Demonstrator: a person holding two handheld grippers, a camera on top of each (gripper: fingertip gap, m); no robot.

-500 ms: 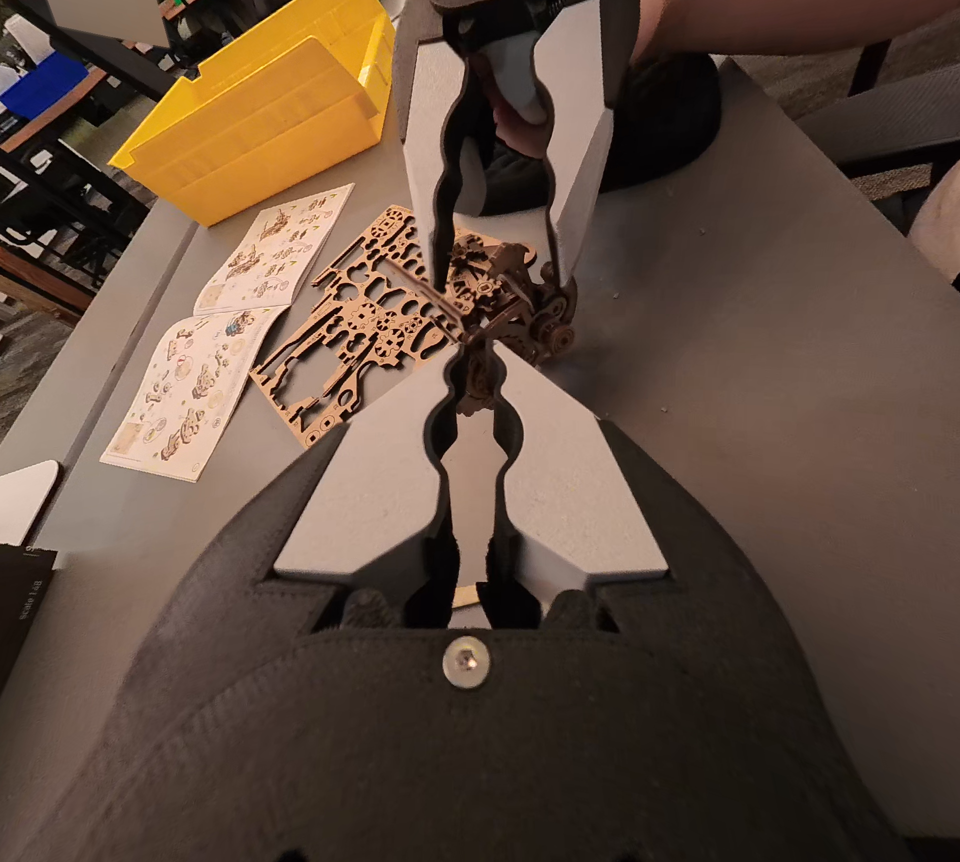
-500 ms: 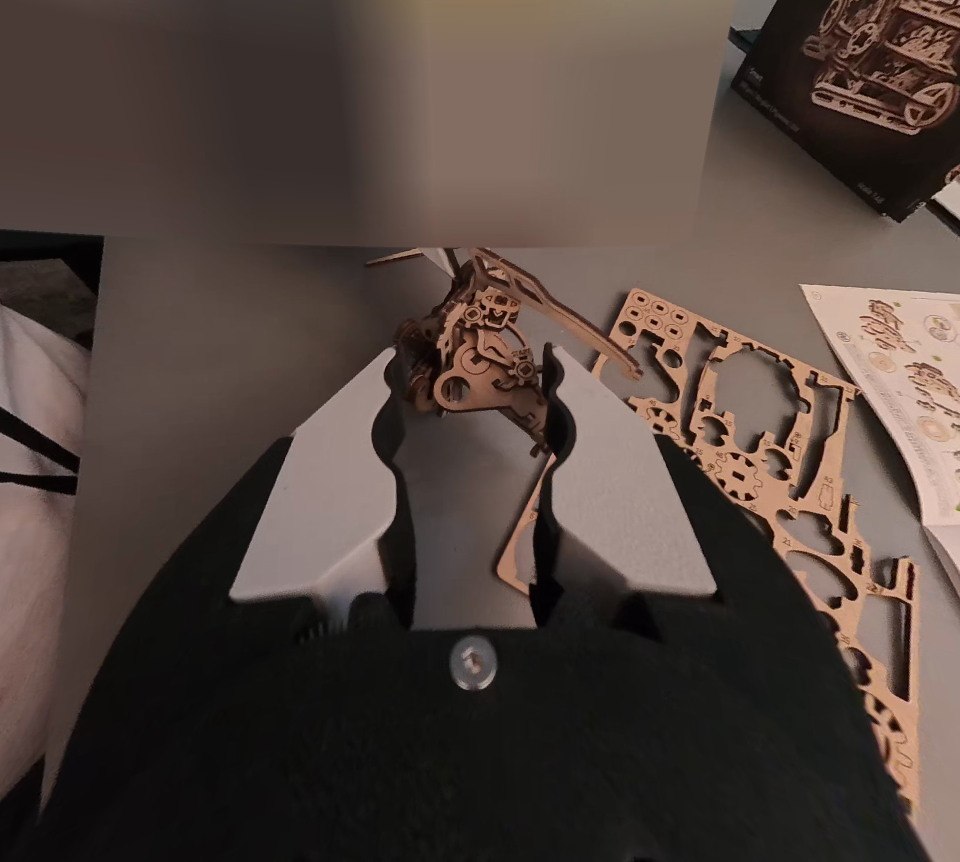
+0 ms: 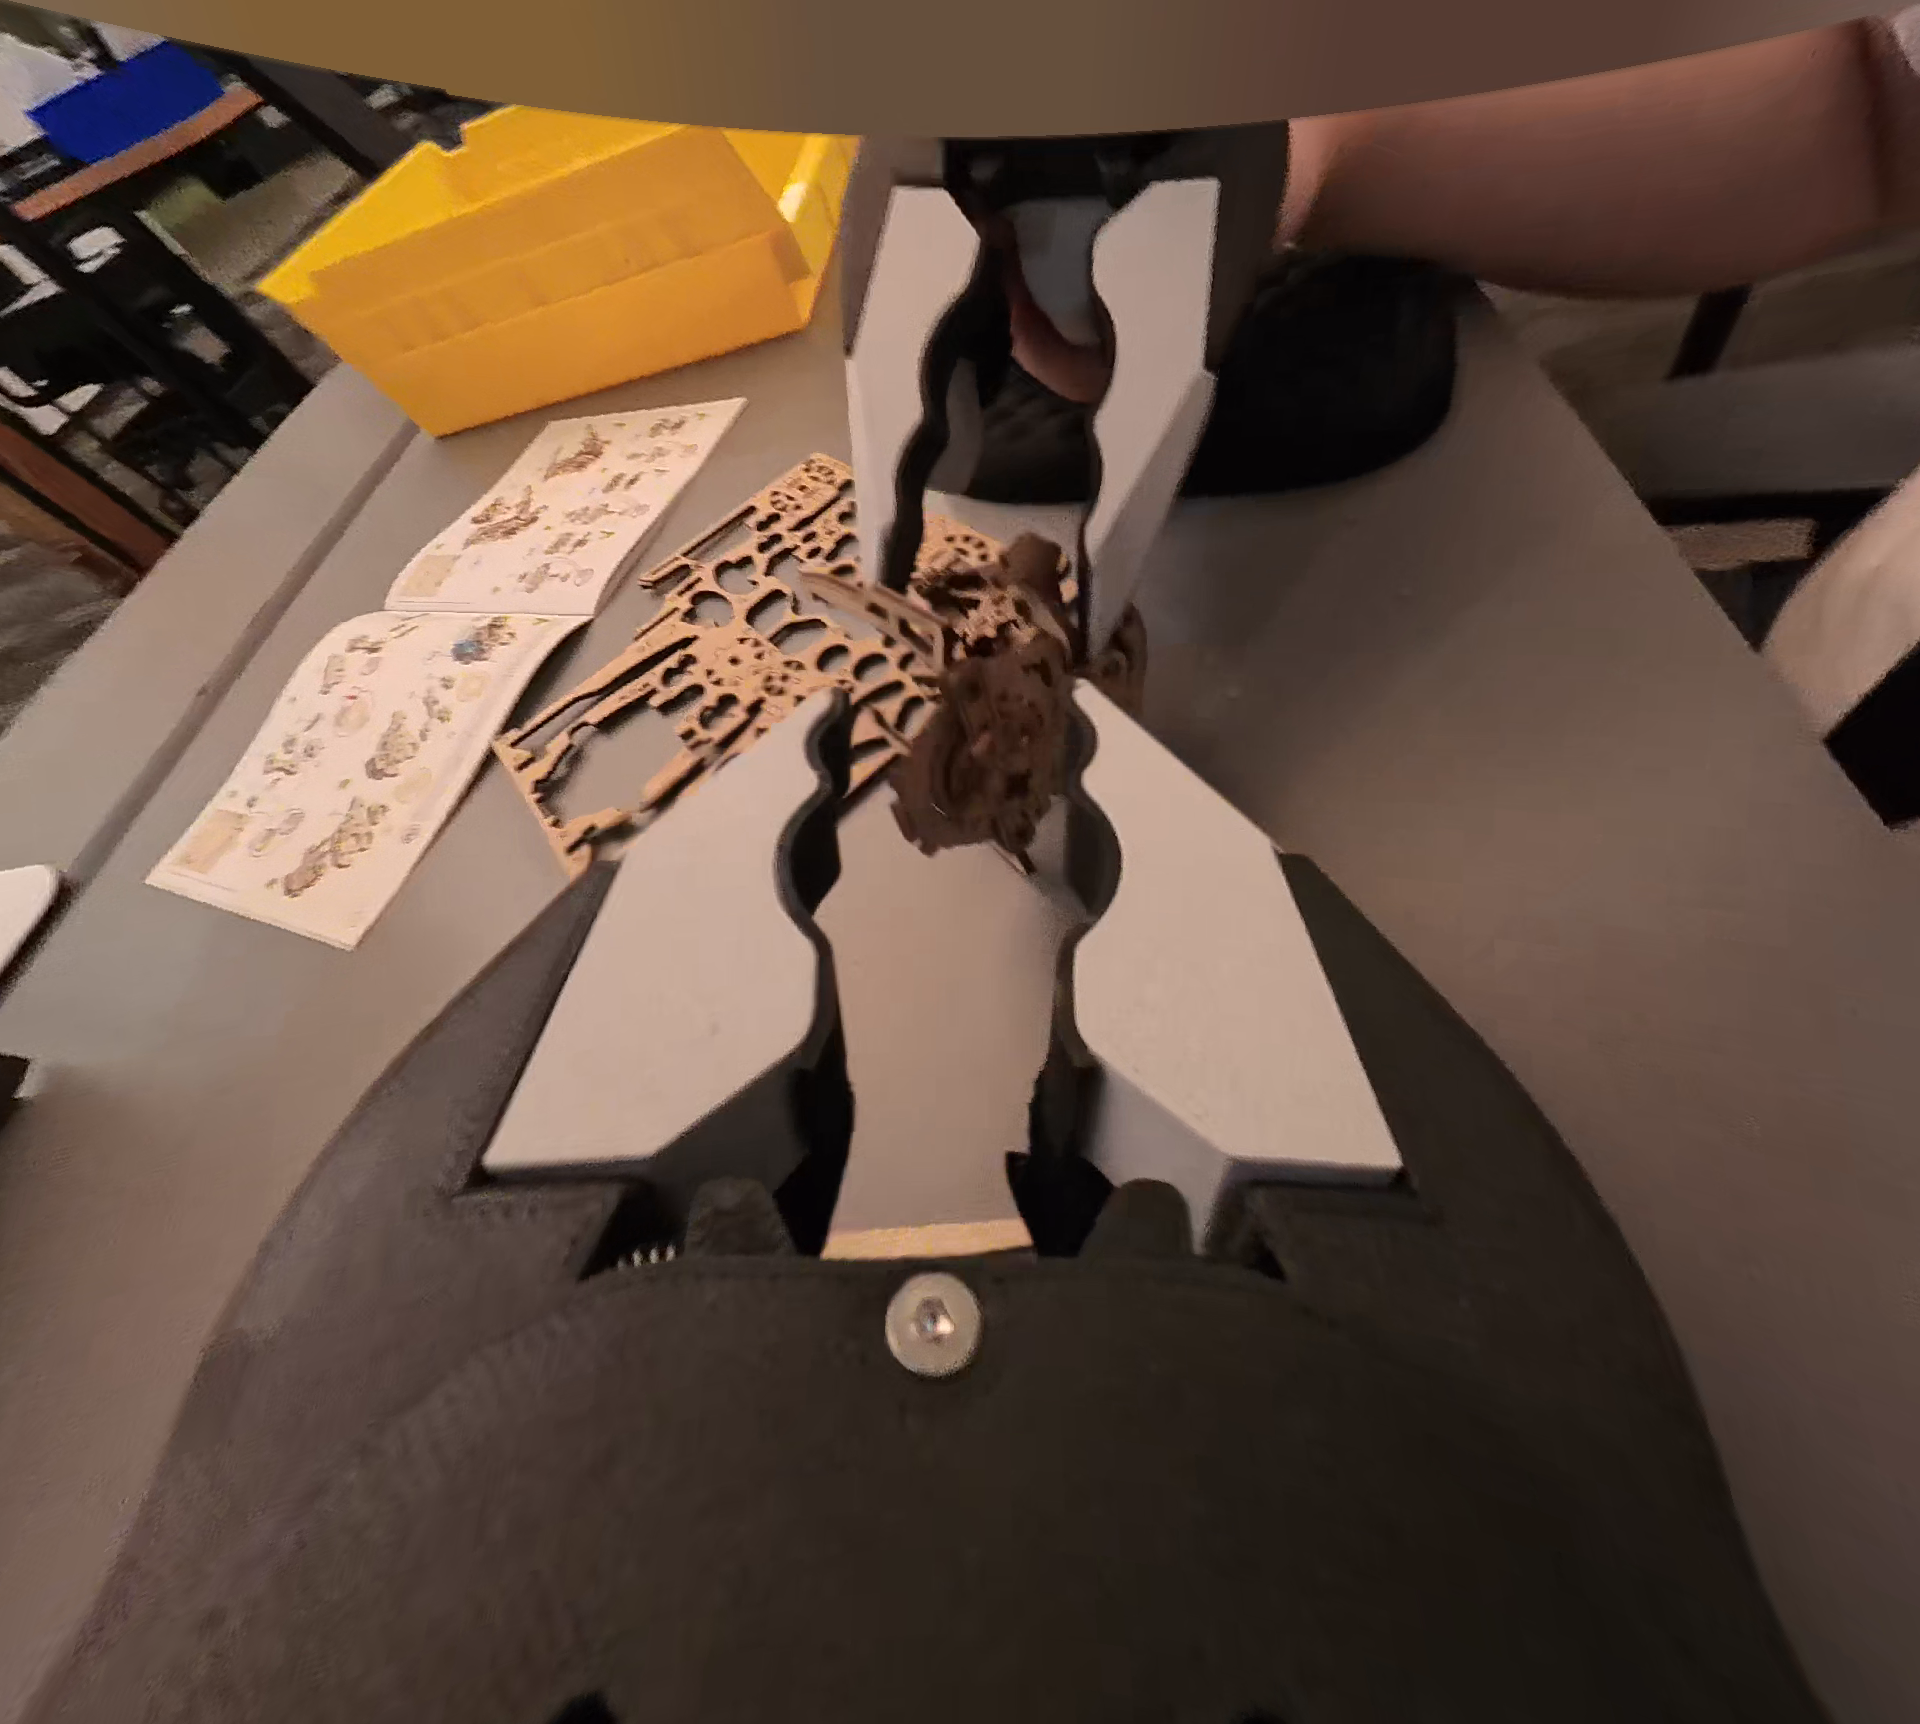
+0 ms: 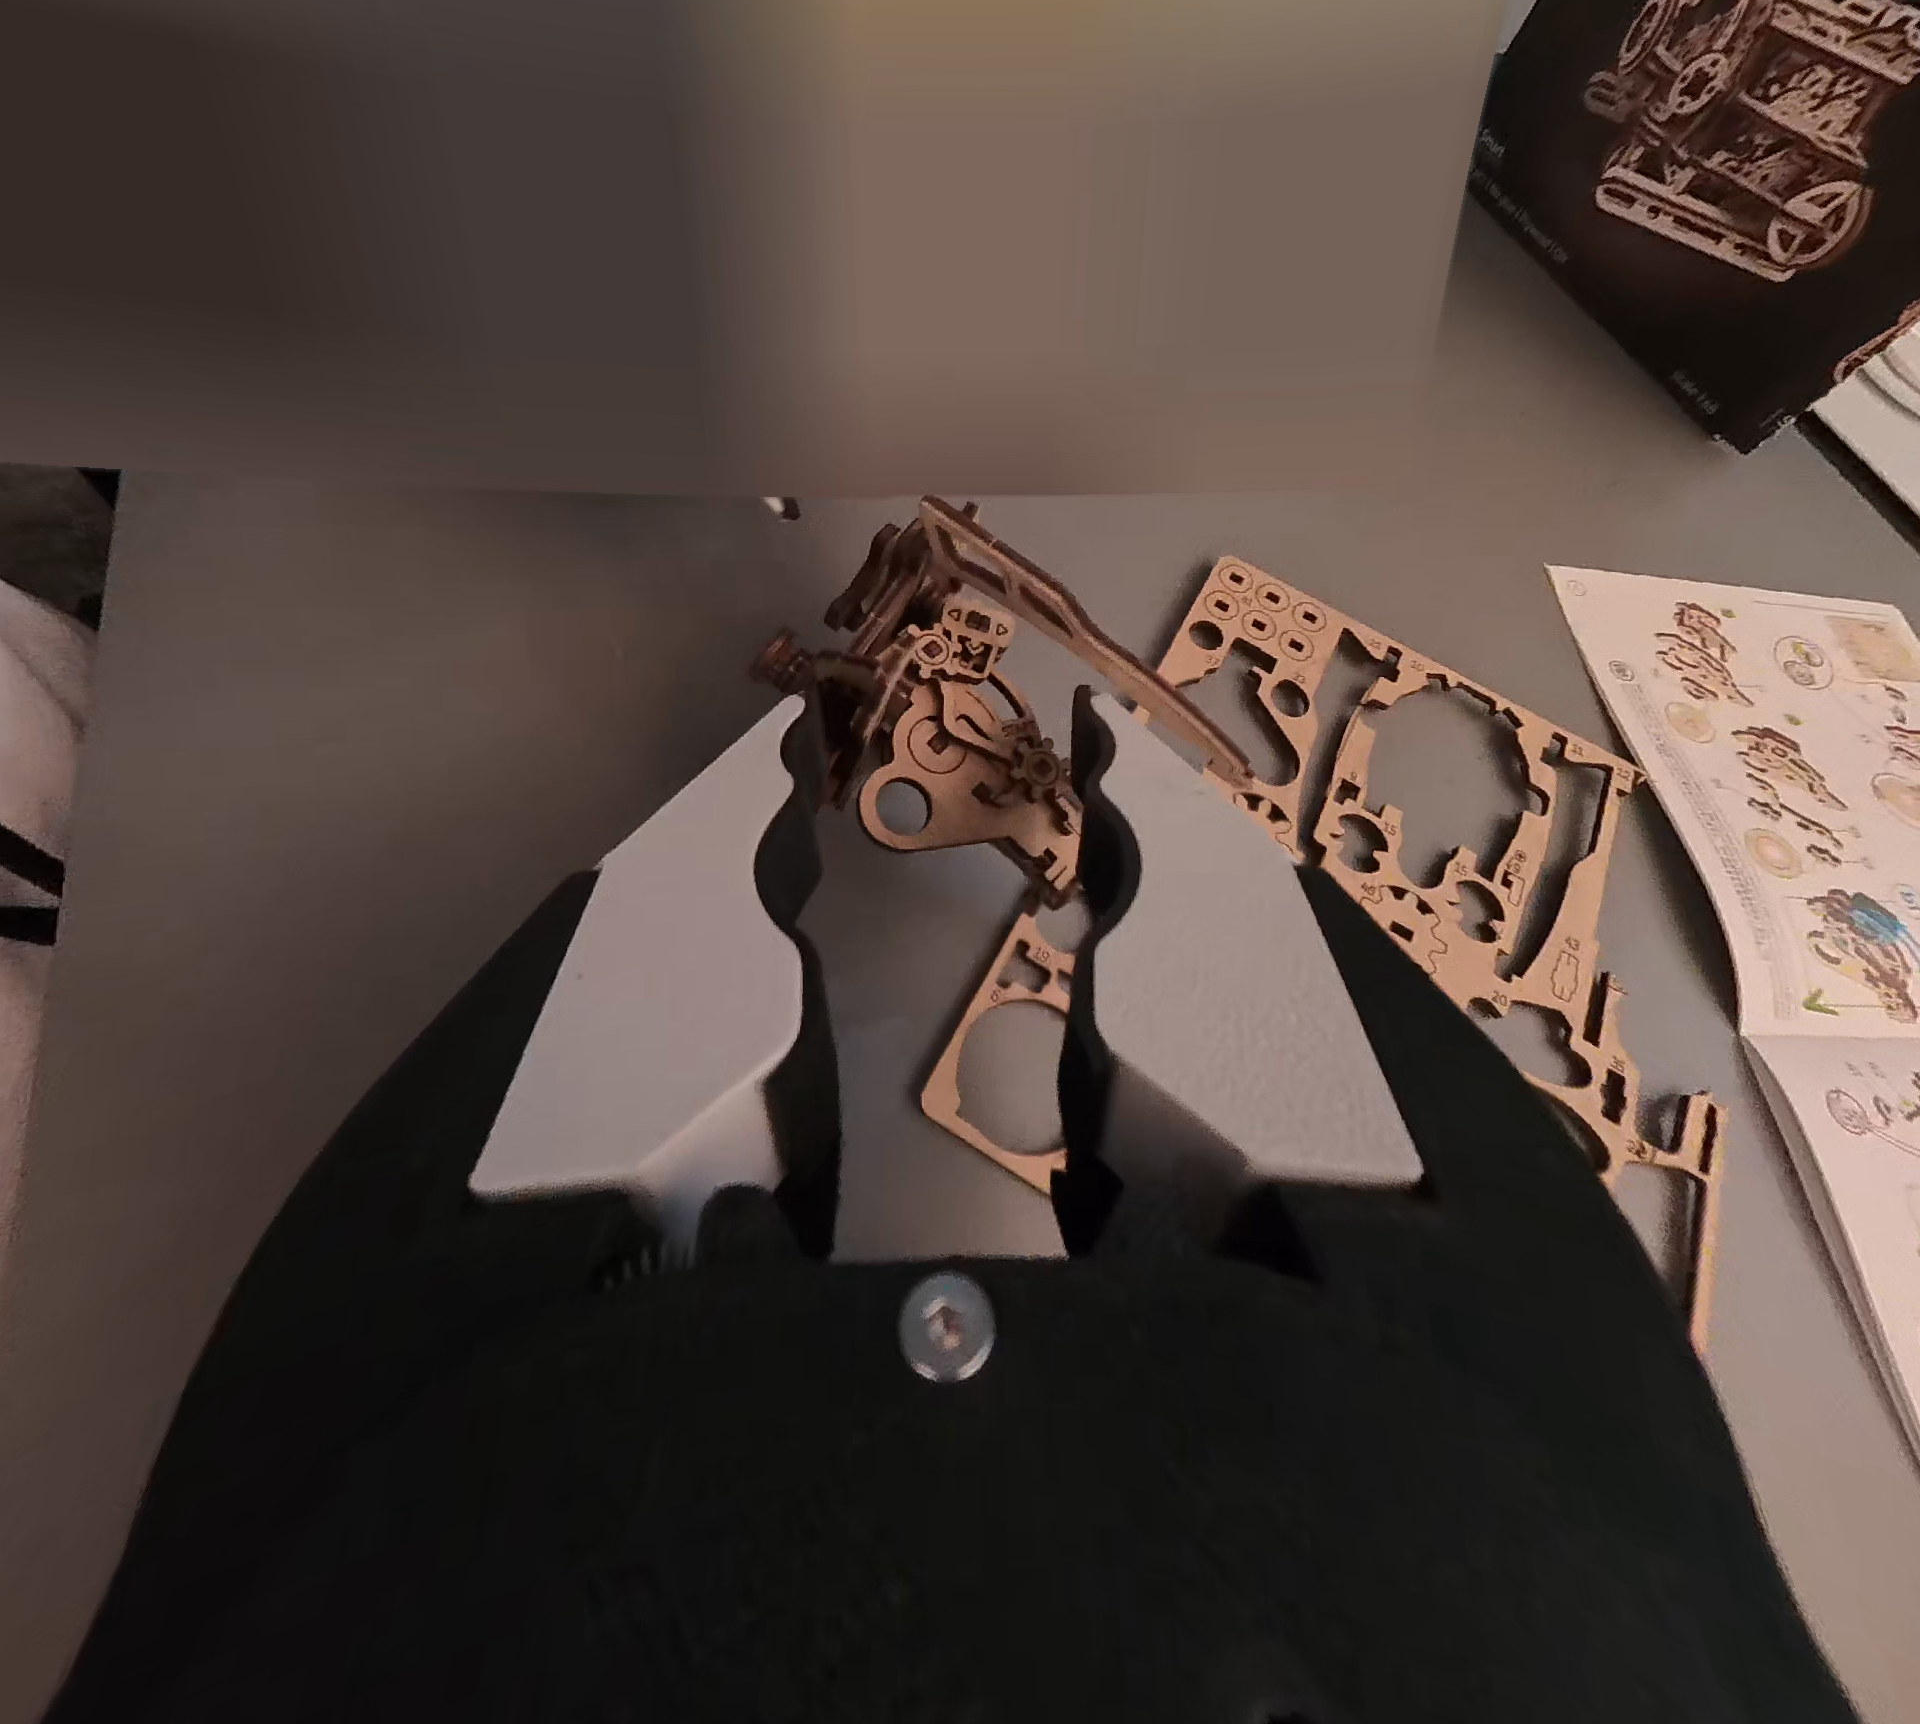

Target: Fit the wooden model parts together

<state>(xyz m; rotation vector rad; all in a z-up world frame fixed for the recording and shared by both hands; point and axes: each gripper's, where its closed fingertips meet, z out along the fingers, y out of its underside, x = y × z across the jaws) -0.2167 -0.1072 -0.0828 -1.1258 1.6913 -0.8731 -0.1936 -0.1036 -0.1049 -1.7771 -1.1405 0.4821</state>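
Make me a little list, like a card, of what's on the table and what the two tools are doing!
model: partly built wooden model, between both tools
left tool: open, fingers either side of the model
right tool: closed on the model, holding it tilted
parts sheet: flat, mostly punched out
booklet: open, beside the sheet
bin: yellow, behind the booklet
box: black, pictures a finished model
table: grey

— Left gripper (image 3: 956, 713)?
— Jaws wide apart, nothing clamped, tips low and aimed at the worktop's far edge.
— And the right gripper (image 4: 940, 718)?
— It faces the left one, tilted down, jaws pinching the model (image 4: 966, 744). A bare forearm (image 3: 1558, 199) stretches behind it toward the right edge.
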